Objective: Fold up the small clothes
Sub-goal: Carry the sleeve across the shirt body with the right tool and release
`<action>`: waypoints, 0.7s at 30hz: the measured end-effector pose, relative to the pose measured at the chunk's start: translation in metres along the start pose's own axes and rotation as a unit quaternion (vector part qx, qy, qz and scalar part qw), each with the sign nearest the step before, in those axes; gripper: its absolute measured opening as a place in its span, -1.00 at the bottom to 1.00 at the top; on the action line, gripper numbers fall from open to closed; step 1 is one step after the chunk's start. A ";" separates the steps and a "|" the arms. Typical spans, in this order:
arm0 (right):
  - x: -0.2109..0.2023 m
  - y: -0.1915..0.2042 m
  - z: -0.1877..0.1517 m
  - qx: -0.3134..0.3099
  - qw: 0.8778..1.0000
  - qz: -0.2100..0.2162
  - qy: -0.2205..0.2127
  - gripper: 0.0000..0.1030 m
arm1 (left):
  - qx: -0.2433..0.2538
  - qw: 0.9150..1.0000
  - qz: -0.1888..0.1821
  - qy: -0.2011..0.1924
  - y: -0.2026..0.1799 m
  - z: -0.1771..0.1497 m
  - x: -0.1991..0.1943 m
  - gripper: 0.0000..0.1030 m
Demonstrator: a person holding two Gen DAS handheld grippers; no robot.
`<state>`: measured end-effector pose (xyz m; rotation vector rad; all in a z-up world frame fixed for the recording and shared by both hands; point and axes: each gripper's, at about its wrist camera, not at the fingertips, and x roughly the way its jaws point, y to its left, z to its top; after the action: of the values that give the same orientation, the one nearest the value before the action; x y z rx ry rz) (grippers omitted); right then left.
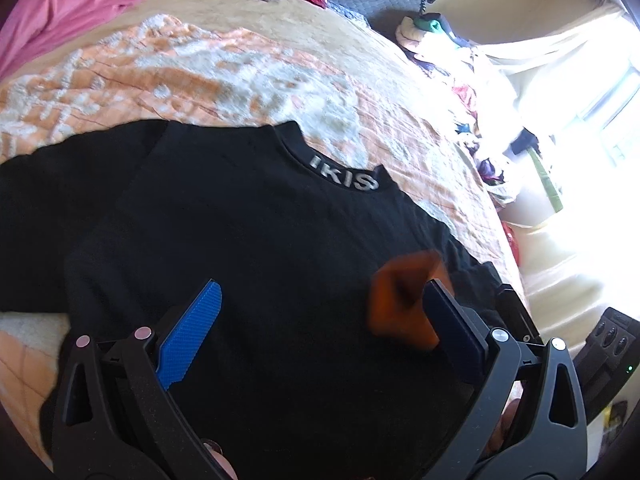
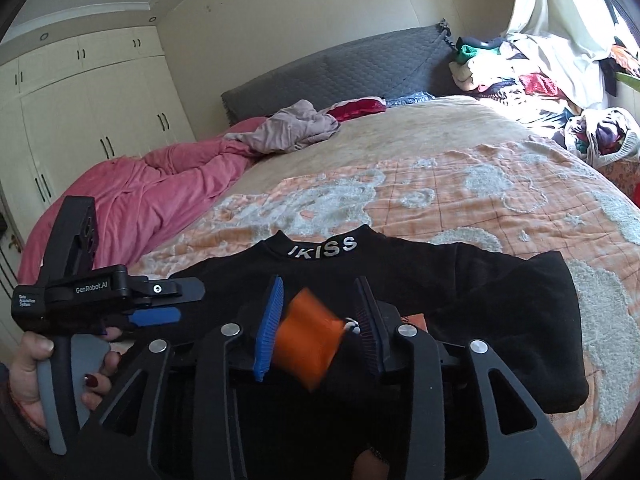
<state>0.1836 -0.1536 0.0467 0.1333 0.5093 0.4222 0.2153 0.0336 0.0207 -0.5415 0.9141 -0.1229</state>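
Bedspread [image 2: 500, 200] w/ black top [image 1: 248, 240] lying under both open tongs.

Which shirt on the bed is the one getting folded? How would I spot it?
Find the big bed with the orange-and-white blanket. On its near part lies a black shirt, spread flat. Unlike the pink quilt and crumpled clothes farther back, its collar carries white letters.
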 end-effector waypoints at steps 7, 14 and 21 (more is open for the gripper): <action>-0.016 -0.025 0.006 0.032 0.998 -0.048 -0.014 -0.21 | 0.007 0.997 -0.058 0.048 -0.020 -0.013 0.030 0.73; -0.039 -0.052 0.012 0.063 0.993 -0.089 -0.041 -0.09 | 0.004 0.992 -0.070 0.102 -0.040 -0.029 0.070 0.17; -0.047 -0.073 0.011 0.088 0.987 -0.125 -0.045 -0.04 | 0.019 0.996 -0.015 0.089 -0.053 -0.032 0.089 -0.70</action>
<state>0.1784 -0.2399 0.0602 0.2550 0.4665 0.1239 0.2515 -0.0532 -0.0326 -0.5142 1.0753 -0.2188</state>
